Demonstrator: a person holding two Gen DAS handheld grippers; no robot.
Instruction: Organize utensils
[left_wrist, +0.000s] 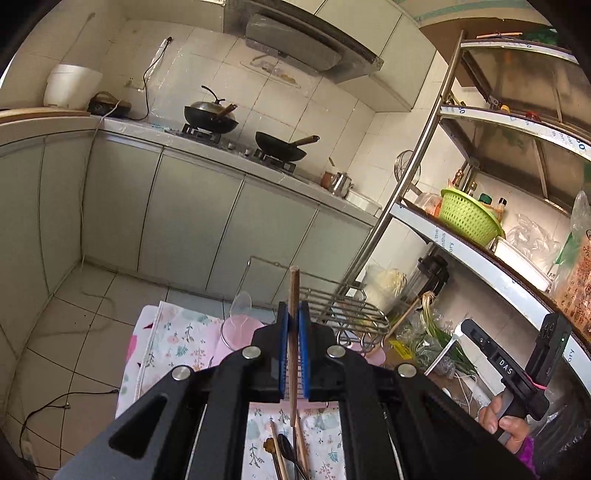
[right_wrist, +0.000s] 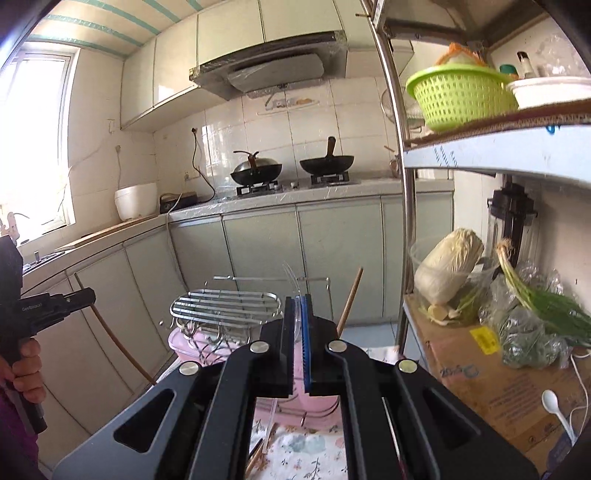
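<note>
Steel rack (right_wrist: 223, 302) sits on a pink tub (right_wrist: 184, 345), the likely home for the utensils. The left gripper (left_wrist: 294, 314) is clamped on a wooden stick (left_wrist: 294, 295), held upright; the grip is narrow, so it could pivot or slip and drop among the loose utensils (left_wrist: 284, 454) on the floral cloth (left_wrist: 177, 343). The right gripper (right_wrist: 298, 306) is pinched nearly closed on a clear plastic utensil (right_wrist: 290, 275), faint and hard to identify. Its lower end is hidden.
</note>
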